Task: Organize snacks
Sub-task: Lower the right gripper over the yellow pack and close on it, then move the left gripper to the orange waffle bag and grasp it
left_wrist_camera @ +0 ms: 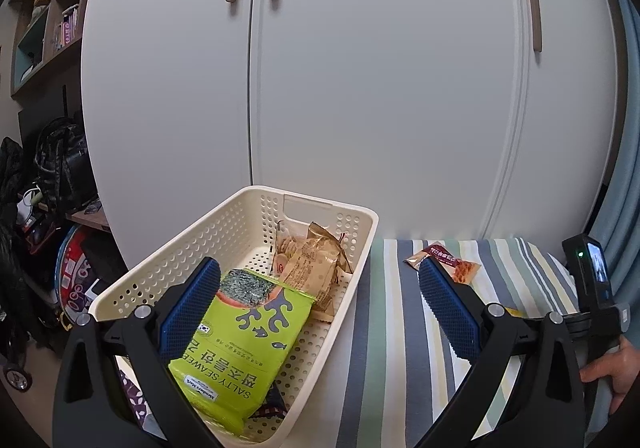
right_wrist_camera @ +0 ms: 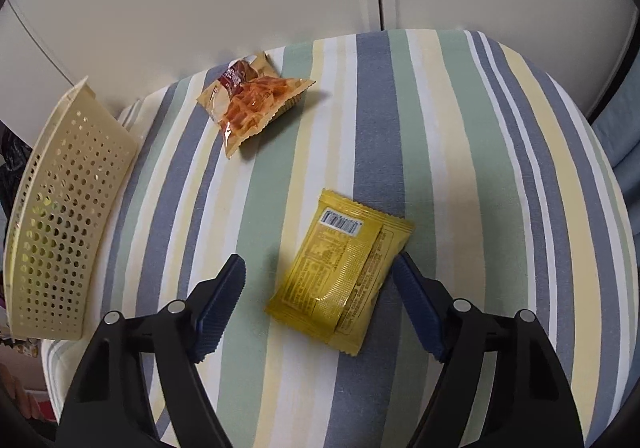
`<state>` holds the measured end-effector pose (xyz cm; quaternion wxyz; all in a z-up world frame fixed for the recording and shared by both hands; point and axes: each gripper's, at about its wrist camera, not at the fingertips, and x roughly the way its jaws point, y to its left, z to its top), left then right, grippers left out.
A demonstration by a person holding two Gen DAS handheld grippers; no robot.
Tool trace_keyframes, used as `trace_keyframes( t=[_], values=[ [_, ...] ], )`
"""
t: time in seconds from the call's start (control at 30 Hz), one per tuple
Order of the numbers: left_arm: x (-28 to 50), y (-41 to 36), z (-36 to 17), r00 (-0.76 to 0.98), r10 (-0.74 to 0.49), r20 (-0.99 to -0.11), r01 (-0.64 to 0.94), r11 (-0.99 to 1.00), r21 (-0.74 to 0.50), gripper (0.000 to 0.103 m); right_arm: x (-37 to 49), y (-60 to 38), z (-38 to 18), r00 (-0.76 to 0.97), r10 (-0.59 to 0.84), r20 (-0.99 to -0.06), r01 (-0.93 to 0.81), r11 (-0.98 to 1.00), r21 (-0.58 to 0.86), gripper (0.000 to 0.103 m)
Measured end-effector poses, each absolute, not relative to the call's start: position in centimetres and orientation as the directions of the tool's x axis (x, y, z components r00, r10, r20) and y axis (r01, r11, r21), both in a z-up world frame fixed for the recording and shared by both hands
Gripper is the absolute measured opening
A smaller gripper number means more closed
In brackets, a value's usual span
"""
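My left gripper's [left_wrist_camera: 320, 280] near finger is covering the left edge of the green seaweed pack [left_wrist_camera: 248, 344] in the cream basket [left_wrist_camera: 248, 204]. That pack is overlapping the tan snack bags [left_wrist_camera: 312, 264] behind it, and something dark is peeking out from under its lower corner, too little showing to name. My other finger is hiding one end of the red-brown snack packet [left_wrist_camera: 444, 258] on the striped cloth [left_wrist_camera: 384, 328]. In the right wrist view, the picture's left edge is cutting off the basket. The small print on the yellow packet [right_wrist_camera: 340, 272] is blurring beyond reading.
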<state>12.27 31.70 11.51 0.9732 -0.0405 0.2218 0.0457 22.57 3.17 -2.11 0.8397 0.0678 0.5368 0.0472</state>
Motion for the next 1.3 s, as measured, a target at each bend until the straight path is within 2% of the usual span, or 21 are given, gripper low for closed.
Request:
trace_keyframes(
  t=[0.1, 0.13, 0.17, 0.2, 0.47, 0.8, 1.0, 1.3],
  values=[
    [12.3, 32.0, 11.6, 0.898, 0.072, -0.435, -0.113, 0.991, -0.069, 0.101, 22.7, 4.4, -2.5, 0.429, 0.072, -0.9, -0.025, 0.997, 0.069, 0.062],
    [12.3, 32.1, 11.6, 0.898, 0.074, -0.434, -0.115, 0.991, -0.07, 0.101, 22.8, 4.8, -2.5, 0.435, 0.042, -0.899, -0.034, 0.999, 0.031, 0.052],
    [12.3, 32.2, 11.6, 0.898, 0.074, -0.433, -0.116, 0.991, -0.072, 0.101, 22.8, 4.9, -2.4, 0.438, 0.031, -0.898, -0.043, 0.999, 0.013, 0.048],
    [12.3, 32.2, 11.6, 0.898, 0.075, -0.434, -0.118, 0.99, -0.071, 0.101, 22.7, 4.7, -2.3, 0.439, 0.047, -0.897, -0.054, 0.998, 0.026, 0.047],
    [12.6, 30.3, 11.0, 0.892, 0.087, -0.443, -0.094, 0.996, 0.006, 0.101, 22.0, 1.2, -1.4, 0.499, 0.102, -0.861, -0.004, 0.993, 0.115, 0.046],
    [13.8, 23.2, 11.1, 0.876, 0.009, -0.483, 0.059, 0.99, 0.126, 0.101, 20.8, -3.5, -0.4, 0.57, 0.141, -0.809, 0.054, 0.977, 0.208, 0.046],
    [18.0, 18.3, 10.0, 0.792, -0.192, -0.58, 0.247, 0.969, 0.017, 0.101, 20.2, -4.5, 0.4, 0.606, 0.144, -0.783, 0.058, 0.973, 0.224, 0.046],
    [29.0, 17.4, 4.7, 0.605, -0.206, -0.769, 0.096, 0.978, -0.186, 0.101, 20.0, -5.3, 0.6, 0.628, 0.161, -0.762, 0.08, 0.96, 0.27, 0.046]
  ],
)
